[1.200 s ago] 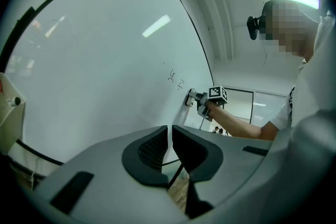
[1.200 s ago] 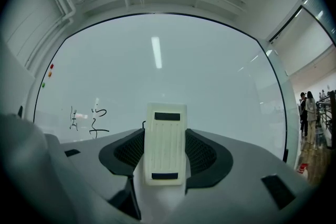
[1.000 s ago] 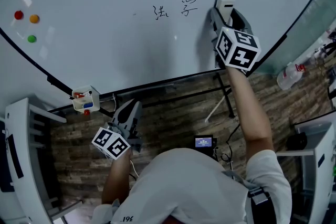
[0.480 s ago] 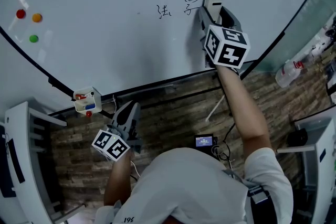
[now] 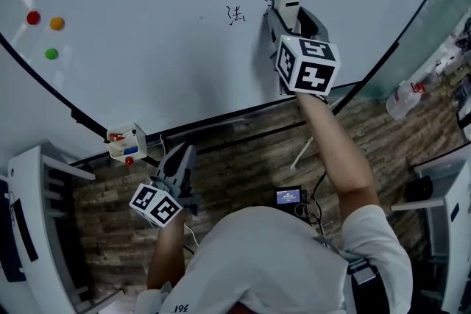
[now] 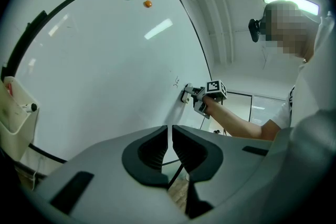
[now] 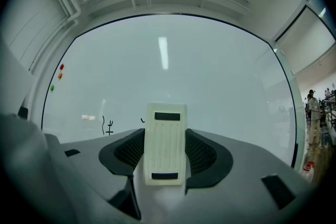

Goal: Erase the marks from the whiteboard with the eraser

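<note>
A white eraser (image 5: pixel 286 5) (image 7: pixel 166 143) is pressed against the whiteboard (image 5: pixel 147 48), with my right gripper (image 5: pixel 289 17) shut on it. Just left of the eraser stands one whole black handwritten mark (image 5: pixel 235 13) (image 7: pixel 108 127). A small stroke (image 7: pixel 142 120) of a second mark shows at the eraser's left edge; the rest is hidden under the eraser. My left gripper (image 5: pixel 182 158) (image 6: pixel 170 140) hangs low, below the board's bottom edge, shut with nothing between its jaws. In the left gripper view the right gripper (image 6: pixel 195 97) and eraser (image 6: pixel 186 95) show far off against the board.
Red (image 5: pixel 33 17), orange (image 5: pixel 57 23) and green (image 5: pixel 51 53) magnets sit at the board's upper left. A white marker holder (image 5: pixel 124 144) hangs on the bottom frame. The board's stand legs (image 5: pixel 309 143), a small screen (image 5: pixel 289 196) and a plastic bottle (image 5: pixel 401 101) are on the wood floor.
My right gripper has slid the eraser left across the board over the right-hand mark, most of which no longer shows. The left gripper has stayed put.
</note>
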`<action>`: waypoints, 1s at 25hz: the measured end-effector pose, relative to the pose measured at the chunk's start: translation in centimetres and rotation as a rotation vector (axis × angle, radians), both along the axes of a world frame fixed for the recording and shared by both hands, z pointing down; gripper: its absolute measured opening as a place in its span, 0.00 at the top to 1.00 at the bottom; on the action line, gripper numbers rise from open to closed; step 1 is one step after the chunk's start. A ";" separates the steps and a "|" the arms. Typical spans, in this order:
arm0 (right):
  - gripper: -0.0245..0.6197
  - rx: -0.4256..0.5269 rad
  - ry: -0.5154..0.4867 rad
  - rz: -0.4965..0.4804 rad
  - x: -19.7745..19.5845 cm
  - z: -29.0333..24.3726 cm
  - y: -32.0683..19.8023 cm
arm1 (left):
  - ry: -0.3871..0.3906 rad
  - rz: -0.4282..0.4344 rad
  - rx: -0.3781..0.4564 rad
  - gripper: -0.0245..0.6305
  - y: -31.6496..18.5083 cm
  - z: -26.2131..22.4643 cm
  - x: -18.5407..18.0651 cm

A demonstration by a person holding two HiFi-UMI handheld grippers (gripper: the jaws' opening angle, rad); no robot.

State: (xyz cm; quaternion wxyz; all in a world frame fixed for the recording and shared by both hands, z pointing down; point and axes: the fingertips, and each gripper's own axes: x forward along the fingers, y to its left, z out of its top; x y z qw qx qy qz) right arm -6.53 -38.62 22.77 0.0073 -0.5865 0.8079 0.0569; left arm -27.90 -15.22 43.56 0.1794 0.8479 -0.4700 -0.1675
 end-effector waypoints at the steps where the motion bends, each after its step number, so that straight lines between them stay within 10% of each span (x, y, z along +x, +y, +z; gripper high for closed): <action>1: 0.56 0.002 0.002 -0.001 -0.3 0.0 0.1 | 0.000 0.001 0.000 0.93 0.0 0.0 -0.1; 25: 0.56 0.015 0.019 -0.059 -8.4 0.8 2.6 | 0.022 -0.037 -0.007 0.93 1.4 0.6 -2.4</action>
